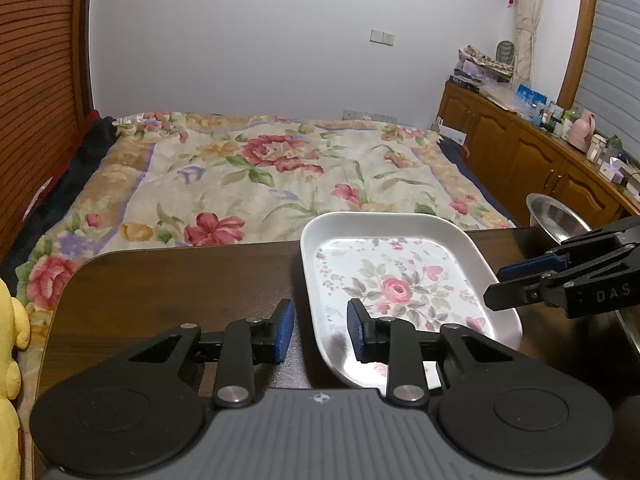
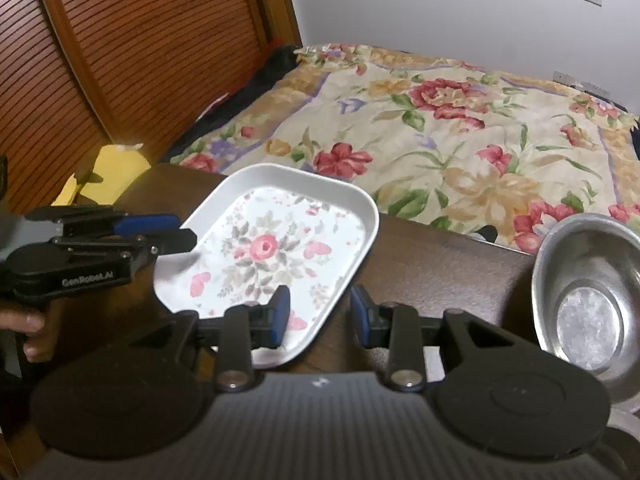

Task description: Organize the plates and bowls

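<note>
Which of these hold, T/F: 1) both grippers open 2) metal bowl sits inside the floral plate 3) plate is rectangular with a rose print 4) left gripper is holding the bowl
1) True: the left gripper and right gripper both have their jaws apart, gripping nothing.
2) False: the metal bowl stands on the table beside the floral plate, apart from it.
3) True: rounded rectangle, white rim, rose in the middle.
4) False: the left gripper is at the plate's edge and holds nothing.

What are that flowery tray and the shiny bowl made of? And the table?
The tray looks like glossy white melamine or glazed ceramic, with a printed rose; which one is unclear. The bowl looks like thin metal, probably steel: silvery and reflective. The table shows dark wood grain, possibly veneer.
</note>
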